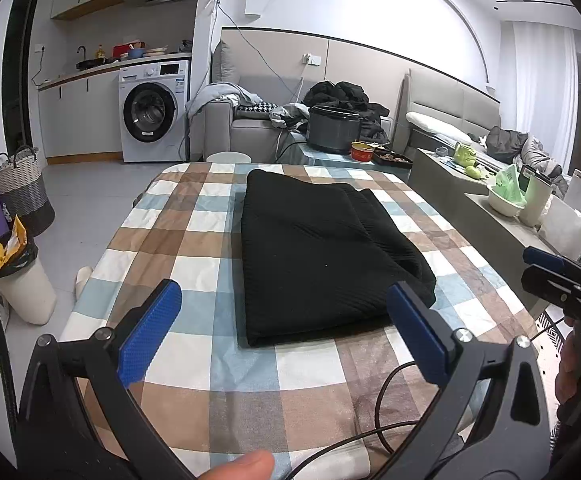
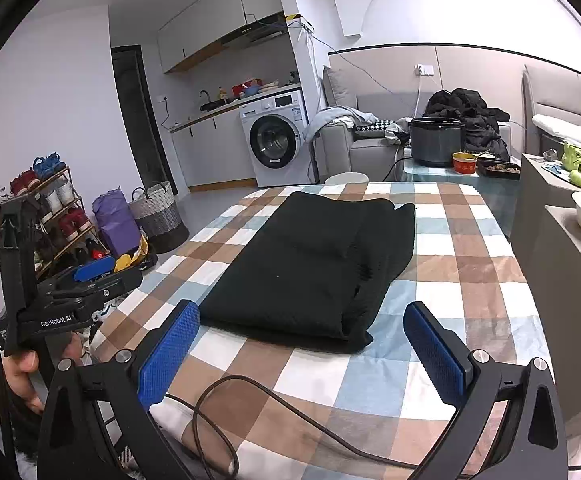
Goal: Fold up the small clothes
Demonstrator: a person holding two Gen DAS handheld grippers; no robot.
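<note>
A: Left hand-held gripper (image 1: 282, 304) first. State?

B: Spread wide, blue pads far apart, holding nothing. It hangs above the near end of the checked cloth (image 1: 194, 216) on the tabletop, touching nothing. Its right pad overlaps the garment's near right corner in view, but contact can't be confirmed.

A: Right hand-held gripper (image 2: 302, 332)?

B: Same: fully spread, empty, over the near edge of the tabletop, just short of the garment. In the left wrist view it appears edge-on at the far right (image 1: 546, 264), partly cropped.

A: And the garment?

B: Black folded garment (image 1: 322, 256), knit-looking, lying flat in the middle of the checked cloth. Long axis runs from the near edge towards the far edge, away from both cameras. In the right wrist view (image 2: 314, 264) it angles slightly, far end to the right. Layered folds show along its right side and near right corner.

A: Anything hidden or unclear?

B: Can't tell what type of garment it is; no sleeves or collar are readable. A black cable (image 2: 226, 412) loops on the cloth near the grippers, its ends cut off by the frame. A fingertip (image 1: 246, 466) pokes in at the bottom edge, and the hand (image 2: 22, 376) holding the left unit is half hidden.
</note>
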